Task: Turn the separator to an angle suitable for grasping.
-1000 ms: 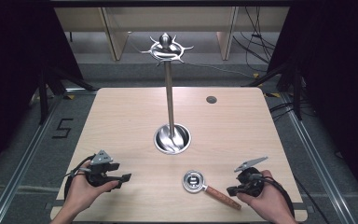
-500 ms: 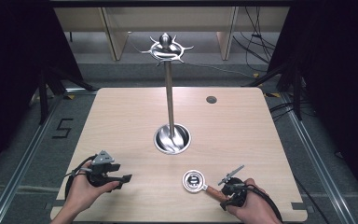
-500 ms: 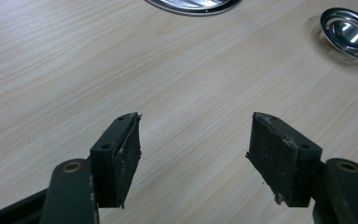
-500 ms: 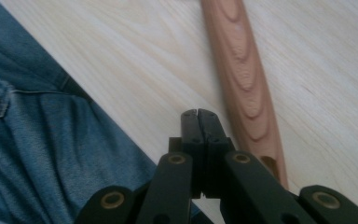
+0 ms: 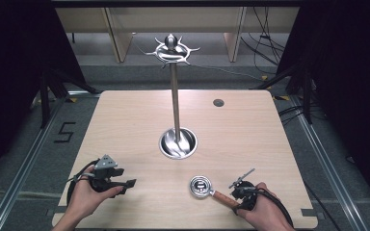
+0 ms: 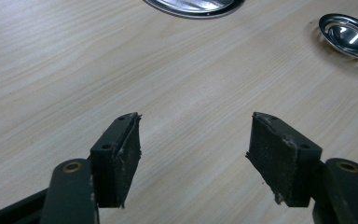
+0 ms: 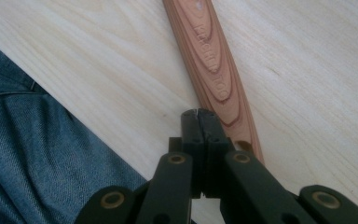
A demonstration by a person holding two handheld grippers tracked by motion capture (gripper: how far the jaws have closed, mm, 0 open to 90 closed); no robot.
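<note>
Two hand-held grippers near the table's (image 5: 125, 115) front edge: left (image 6: 193, 154) open, right (image 7: 199, 122) closed beside wooden handle (image 7: 209, 60).

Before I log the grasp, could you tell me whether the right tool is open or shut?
Shut: in the right gripper view, the right tool's two black jaws meet with nothing between them, beside the wooden handle.

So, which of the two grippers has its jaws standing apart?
The left gripper, in the person's left hand at the near-left of the table: its jaws stand wide apart over bare wood. The right gripper has its jaws pressed together beside the wooden handle.
</note>
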